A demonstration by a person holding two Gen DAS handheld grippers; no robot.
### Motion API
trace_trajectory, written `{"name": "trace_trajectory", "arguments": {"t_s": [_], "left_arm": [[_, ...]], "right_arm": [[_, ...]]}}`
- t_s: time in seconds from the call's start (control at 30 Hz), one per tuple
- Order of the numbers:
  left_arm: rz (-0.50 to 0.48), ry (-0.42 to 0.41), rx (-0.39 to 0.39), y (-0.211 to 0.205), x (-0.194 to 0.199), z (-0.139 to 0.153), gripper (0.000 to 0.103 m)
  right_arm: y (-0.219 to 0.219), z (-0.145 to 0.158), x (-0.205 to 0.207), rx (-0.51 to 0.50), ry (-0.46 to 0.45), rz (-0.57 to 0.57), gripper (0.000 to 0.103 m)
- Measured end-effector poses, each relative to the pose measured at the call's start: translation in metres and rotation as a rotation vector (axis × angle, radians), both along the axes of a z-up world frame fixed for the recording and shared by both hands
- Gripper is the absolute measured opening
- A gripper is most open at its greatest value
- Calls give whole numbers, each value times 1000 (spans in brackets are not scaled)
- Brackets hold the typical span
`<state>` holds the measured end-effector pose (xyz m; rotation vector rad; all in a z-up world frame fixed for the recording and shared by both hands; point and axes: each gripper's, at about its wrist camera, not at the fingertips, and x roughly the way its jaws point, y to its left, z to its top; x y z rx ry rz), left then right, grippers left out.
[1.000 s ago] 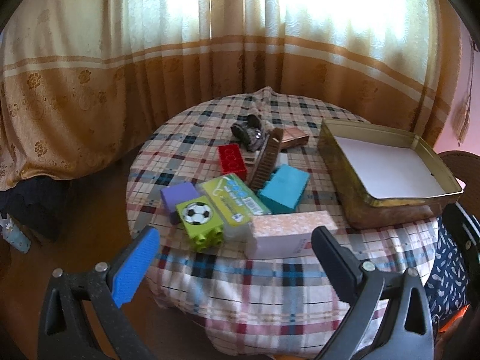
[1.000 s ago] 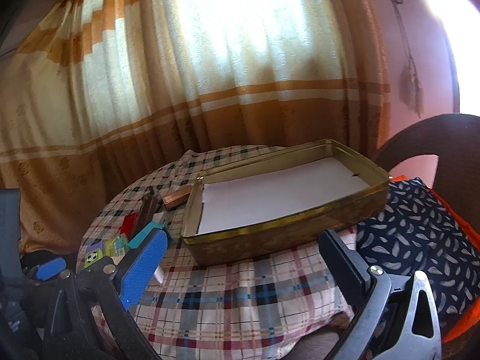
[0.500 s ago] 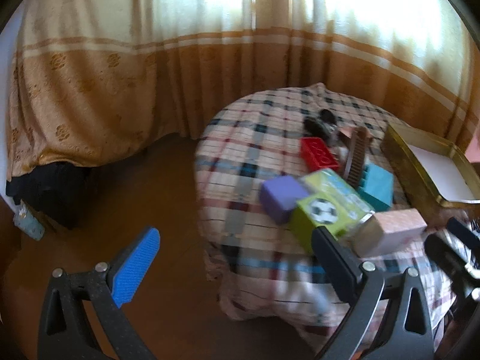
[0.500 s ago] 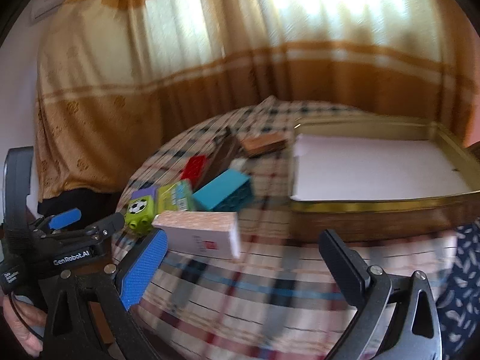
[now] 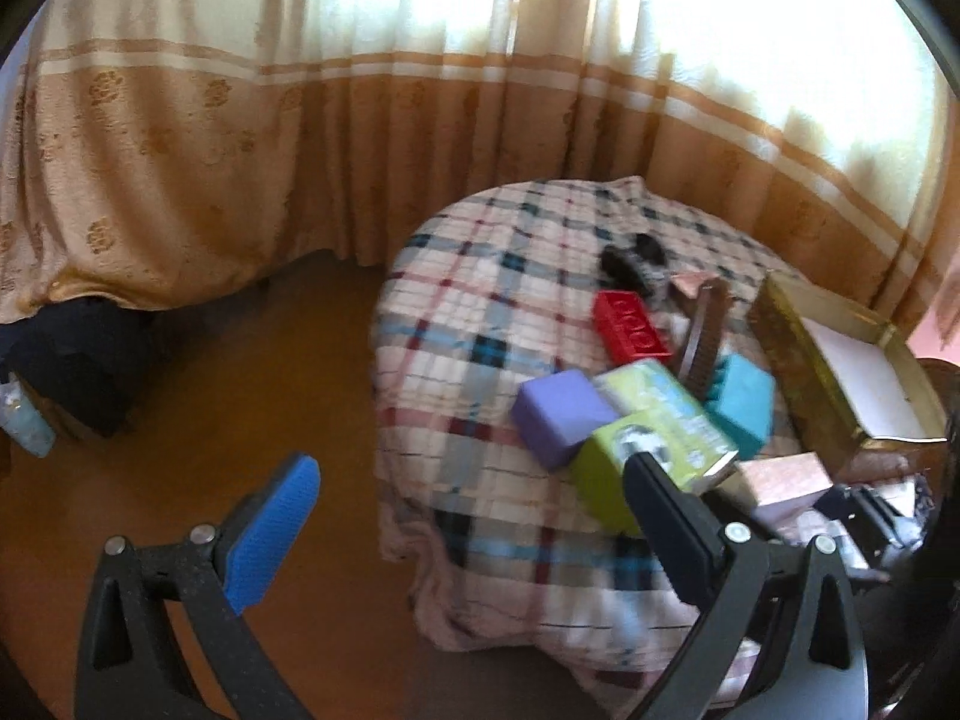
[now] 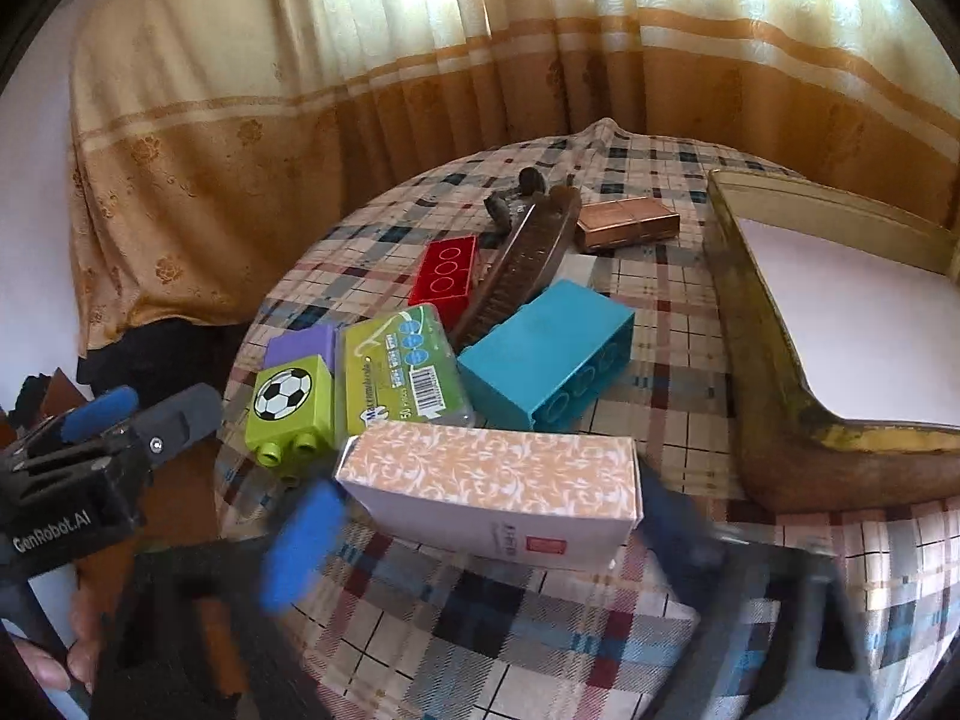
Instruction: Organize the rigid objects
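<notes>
A round table under a plaid cloth carries a pile of small rigid things. The peach-patterned box lies nearest. My right gripper straddles it, motion-blurred and closing, one finger off each end of the box; I see no pad pressing on it. Behind lie a green football block, a green card pack, a teal block, a red block and a brown brush. My left gripper hangs open and empty off the table's left edge, over the floor.
A gold tin tray lined with white paper fills the table's right side. A copper box and a dark toy lie at the back, a purple block at the left. Curtains hang behind; brown floor lies left.
My right gripper swung from the tray to the pile, came down around the peach box, and its jaws narrowed. The left gripper shifted left off the table, then held still.
</notes>
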<state>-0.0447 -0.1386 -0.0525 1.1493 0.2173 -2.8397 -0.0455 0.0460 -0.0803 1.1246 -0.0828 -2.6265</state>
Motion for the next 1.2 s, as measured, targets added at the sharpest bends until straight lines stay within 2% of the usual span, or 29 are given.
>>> {"name": "trace_trajectory", "arguments": {"t_s": [0.13,0.3,0.4,0.47,0.6,0.77,0.83,0.9,0.97,1.13,1.17,1.2], "left_arm": [[-74,10,24,21,-6,6,102],[-134,2,21,48,-20,7,101],[-144,-40,6,59,-29,-4,86],[-127,-78,15,59,-33,-13,77],[-121,-64,48,47,-29,-15,63],[-120,-79,99,36,-22,-18,63],[-109,-89,82,37,-18,-17,63],[-106,-103,41,37,-16,-18,48],[-98,-109,15,36,-16,-19,48],[-108,-95,17,32,-24,-20,48],[-109,-85,10,33,-23,-20,44],[-115,-79,15,33,-21,-20,32]], "right_arm": [[14,12,13,-15,64,-16,84],[42,39,44,17,234,-107,84],[58,44,53,24,266,-165,84],[67,42,54,10,253,-189,84],[77,35,47,-23,201,-209,84],[74,32,49,-36,189,-191,84],[70,32,50,-32,191,-180,84],[68,33,52,-30,195,-175,84],[67,33,51,-32,193,-172,84],[64,32,52,-32,184,-164,84],[64,32,52,-32,183,-163,84],[63,32,52,-33,181,-161,84]]}}
